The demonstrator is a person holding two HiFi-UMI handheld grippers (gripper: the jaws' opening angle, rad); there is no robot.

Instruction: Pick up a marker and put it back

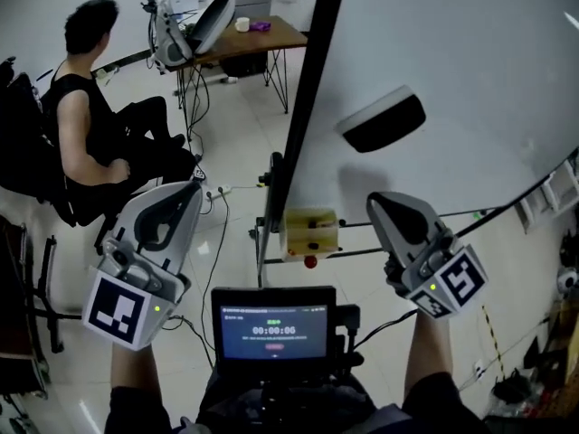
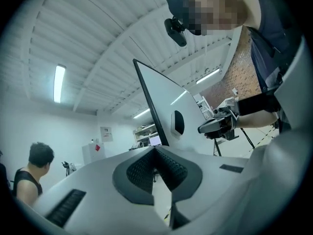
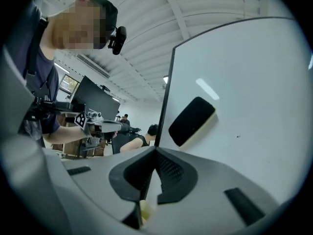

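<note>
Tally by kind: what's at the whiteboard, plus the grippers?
White whiteboard: 1
Black oblong eraser on the board: 1
Pale yellow box at the board's lower edge: 1
Small red round object under the box: 1
Two-jaw grippers: 2 (left gripper, right gripper)
Total: 6

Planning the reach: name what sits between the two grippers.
Head view: a pale wooden box low on the whiteboard sits between the left gripper and right gripper.

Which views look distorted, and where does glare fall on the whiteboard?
Left gripper view: fisheye, dark corners, bright ceiling lamp, streak on the whiteboard. Right gripper view: same fisheye, streak above the eraser. Head view: even light, soft shadows.
</note>
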